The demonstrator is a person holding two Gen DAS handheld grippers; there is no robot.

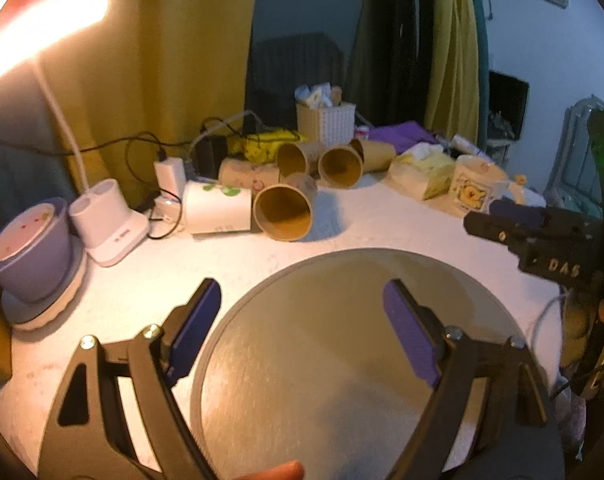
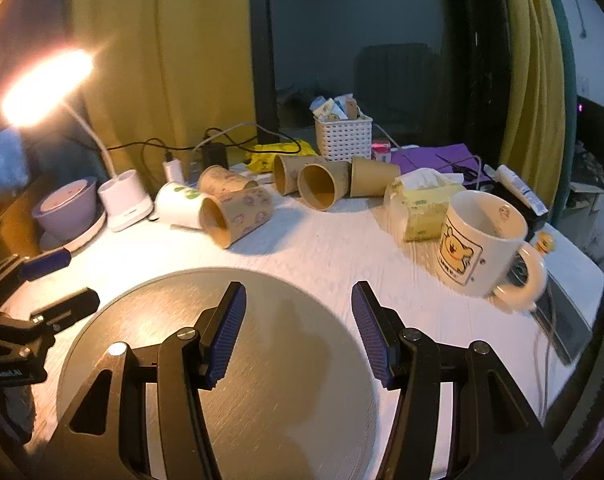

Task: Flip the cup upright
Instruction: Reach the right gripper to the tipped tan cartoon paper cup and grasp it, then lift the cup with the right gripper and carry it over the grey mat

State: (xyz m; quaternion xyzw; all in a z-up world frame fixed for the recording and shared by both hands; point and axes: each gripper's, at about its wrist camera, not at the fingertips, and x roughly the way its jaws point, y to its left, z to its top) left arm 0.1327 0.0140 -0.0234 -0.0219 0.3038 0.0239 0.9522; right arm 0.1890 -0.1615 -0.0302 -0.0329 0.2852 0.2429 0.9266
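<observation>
Several brown paper cups lie on their sides at the back of the white table. The nearest one (image 1: 283, 212) (image 2: 237, 216) has its mouth toward me. A white paper cup (image 1: 217, 208) (image 2: 179, 204) lies on its side beside it. My left gripper (image 1: 302, 304) is open and empty above a round grey tray (image 1: 342, 360). My right gripper (image 2: 297, 304) is open and empty above the same tray (image 2: 261, 360). The right gripper also shows at the right edge of the left wrist view (image 1: 498, 216), and the left gripper shows at the left edge of the right wrist view (image 2: 61, 280).
A white cartoon mug (image 2: 482, 244) (image 1: 478, 190) stands upright on the right, next to a tissue pack (image 2: 422, 208). A lit desk lamp with a white base (image 1: 109, 228) (image 2: 125, 200), a purple bowl (image 1: 29, 248) (image 2: 67, 208), a white basket (image 2: 344, 136), chargers and cables crowd the back.
</observation>
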